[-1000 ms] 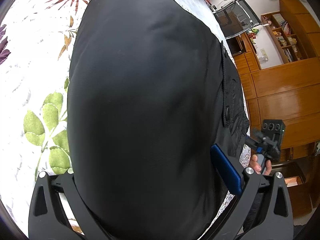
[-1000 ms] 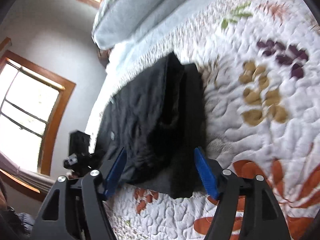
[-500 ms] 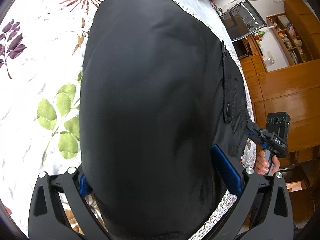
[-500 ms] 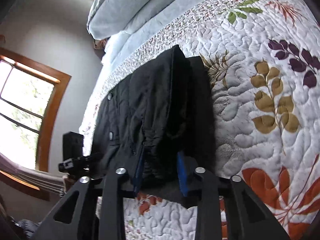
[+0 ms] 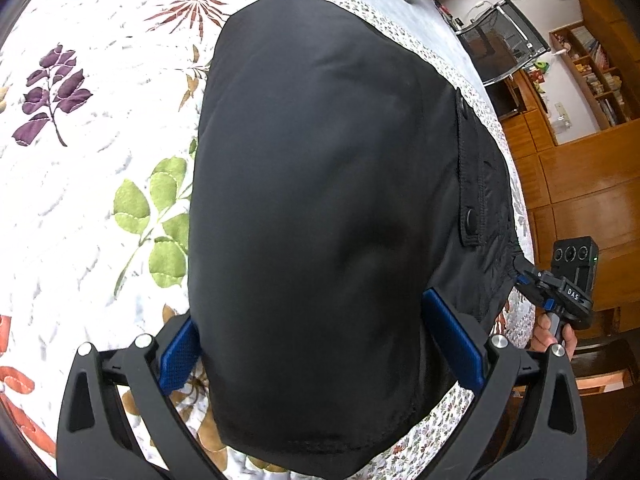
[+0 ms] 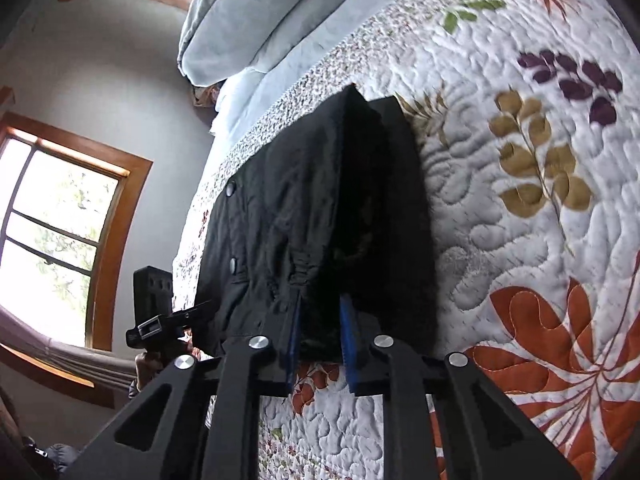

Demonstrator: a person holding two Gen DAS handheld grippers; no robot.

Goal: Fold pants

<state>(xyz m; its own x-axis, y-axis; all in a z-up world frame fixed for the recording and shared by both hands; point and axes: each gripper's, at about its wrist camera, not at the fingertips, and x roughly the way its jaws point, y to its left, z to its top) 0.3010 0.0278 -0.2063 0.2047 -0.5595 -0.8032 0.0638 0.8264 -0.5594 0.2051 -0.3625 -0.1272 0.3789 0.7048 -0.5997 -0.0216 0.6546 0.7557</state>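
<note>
The black pants (image 5: 320,208) lie folded on the floral quilt (image 5: 88,168) of a bed. My left gripper (image 5: 320,344) is open, its blue pads straddling the near end of the folded pants. In the right wrist view the pants (image 6: 312,216) show a waistband with snap buttons. My right gripper (image 6: 320,340) is shut on the near edge of the pants, gathering the cloth between its blue pads. The right gripper also shows in the left wrist view (image 5: 560,296) at the pants' right edge. The left gripper shows in the right wrist view (image 6: 160,320) at the far left.
Grey pillows (image 6: 256,20) lie at the head of the bed. A window (image 6: 52,232) is on the left wall. Wooden cabinets and shelves (image 5: 580,152) and a chair (image 5: 504,44) stand beyond the bed's right edge.
My right gripper has closed from wide open onto the pants' edge. My left gripper has drawn back along the pants, so more quilt and its left pad show.
</note>
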